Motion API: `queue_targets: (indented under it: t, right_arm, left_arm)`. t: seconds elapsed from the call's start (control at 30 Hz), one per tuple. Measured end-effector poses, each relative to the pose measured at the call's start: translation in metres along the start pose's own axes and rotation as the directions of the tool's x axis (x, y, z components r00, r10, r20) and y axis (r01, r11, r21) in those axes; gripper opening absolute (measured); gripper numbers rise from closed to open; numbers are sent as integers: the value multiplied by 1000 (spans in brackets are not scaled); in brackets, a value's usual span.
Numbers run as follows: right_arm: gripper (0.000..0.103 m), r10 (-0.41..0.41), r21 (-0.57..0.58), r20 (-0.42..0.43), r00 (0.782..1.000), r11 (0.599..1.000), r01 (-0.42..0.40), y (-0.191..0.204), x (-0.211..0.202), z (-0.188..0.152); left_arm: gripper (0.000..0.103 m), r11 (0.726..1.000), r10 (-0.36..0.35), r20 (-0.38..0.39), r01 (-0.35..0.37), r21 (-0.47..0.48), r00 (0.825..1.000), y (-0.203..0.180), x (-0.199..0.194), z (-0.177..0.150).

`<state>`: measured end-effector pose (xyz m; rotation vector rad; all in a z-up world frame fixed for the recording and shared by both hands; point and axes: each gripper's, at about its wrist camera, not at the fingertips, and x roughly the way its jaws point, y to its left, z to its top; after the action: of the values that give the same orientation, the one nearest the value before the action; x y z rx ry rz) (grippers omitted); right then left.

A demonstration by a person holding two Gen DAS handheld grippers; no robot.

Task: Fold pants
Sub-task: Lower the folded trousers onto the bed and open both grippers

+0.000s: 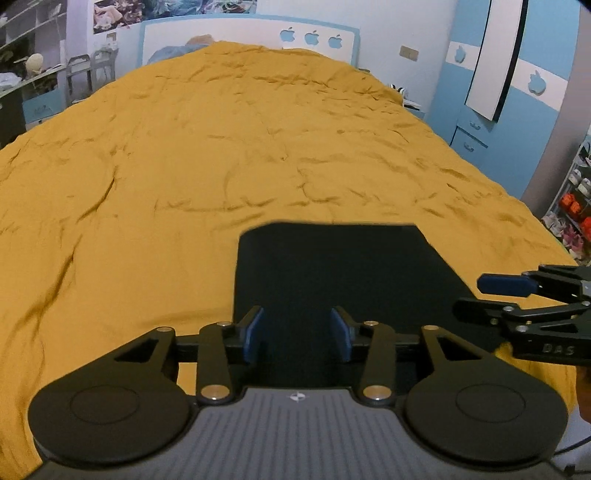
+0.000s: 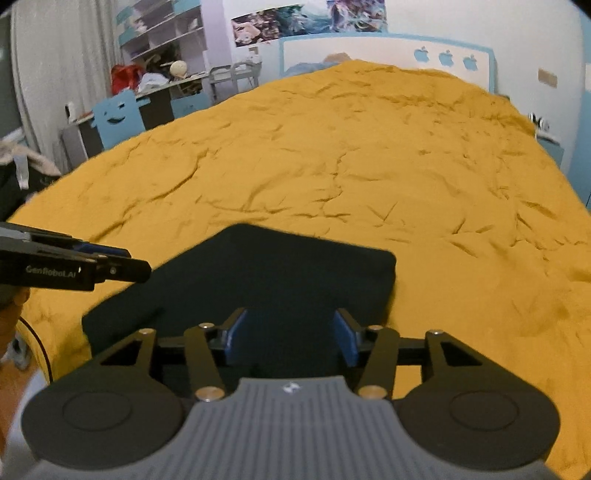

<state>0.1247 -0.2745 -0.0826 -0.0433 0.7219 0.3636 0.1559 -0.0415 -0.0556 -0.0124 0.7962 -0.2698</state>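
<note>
The pants (image 1: 332, 266) are dark and lie folded into a flat, roughly rectangular stack on the mustard-yellow bed cover (image 1: 184, 166), near its front edge. My left gripper (image 1: 297, 328) hovers over the stack's near left part, its blue pads apart and nothing between them. In the right wrist view the same pants (image 2: 258, 273) lie below my right gripper (image 2: 290, 328), which is also open and empty. Each gripper shows in the other's view: the right gripper (image 1: 471, 295) at the stack's right side, the left gripper (image 2: 136, 260) at its left corner.
The yellow cover (image 2: 406, 166) fills the wide bed up to a white and blue headboard (image 1: 240, 33). A desk with shelves and a blue chair (image 2: 118, 118) stands left of the bed. Blue drawers (image 1: 469, 136) stand to the right. Part of a hand (image 2: 14, 306) shows at left.
</note>
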Motion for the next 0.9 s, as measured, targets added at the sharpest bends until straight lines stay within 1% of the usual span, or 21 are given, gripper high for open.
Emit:
queue_targets:
  t: [0.03,0.1,0.17,0.27,0.33,0.4,0.47,0.53,0.6,0.67,0.7,0.73,0.8,0.83,0.87,0.9]
  right_arm:
    - [49,-8,-10,-9,1000,1000,8,3,0,-5]
    - [60,-28,-29,-22,999,999,28,8,0,-16]
    - [61,-43,-51,-24,999,998,42,11,-1,-25]
    - [69,-57,-72,-41,998,996,54,13,2,-38]
    - [70,-56,-65,-62,996,997,52,11,7,-47]
    - [72,-35,-12,-90,995,999,34,4,14,-57]
    - [72,-22,21,-88,996,999,24,-1,18,-64]
    - [72,-29,7,-79,996,1000,29,1,17,-66]
    - [72,-37,-7,-81,996,999,37,6,14,-63]
    - [72,-40,-5,-79,996,999,40,6,8,-55]
    - [72,-43,-2,-74,996,999,43,6,3,-52]
    - [72,-50,4,-61,997,999,50,6,-5,-47]
    - [74,-52,21,-19,998,998,53,6,-23,-36]
    - [76,-50,28,7,999,998,50,7,-33,-31]
    - [81,-51,34,38,998,998,50,8,-43,-26]
    - [82,-56,39,72,996,998,53,10,-56,-22]
  left_arm:
    - [52,1000,12,2,-12,-1,1000,-2,-1,-6]
    - [53,1000,18,-5,-18,-2,1000,-4,0,-17]
    - [53,1000,27,-14,-27,-8,1000,-3,1,-25]
    - [53,999,37,-30,-37,-2,999,-2,5,-34]
    - [55,998,51,-39,-49,32,998,-6,10,-42]
    - [57,993,76,-42,-72,90,996,-12,14,-50]
    - [58,987,92,-31,-88,133,995,-18,16,-59]
    - [59,984,100,-17,-96,148,995,-21,15,-59]
    - [60,986,89,-8,-87,141,996,-19,10,-57]
    - [61,990,75,15,-76,115,997,-16,0,-53]
    - [64,992,77,32,-80,98,997,-15,-7,-50]
    - [66,992,87,47,-90,83,995,-14,-13,-46]
    - [67,991,109,93,-115,63,990,-14,-30,-40]
    - [71,990,118,123,-126,58,985,-15,-40,-38]
    - [74,989,126,156,-136,54,980,-17,-50,-34]
    - [80,988,137,188,-147,45,973,-19,-61,-31]
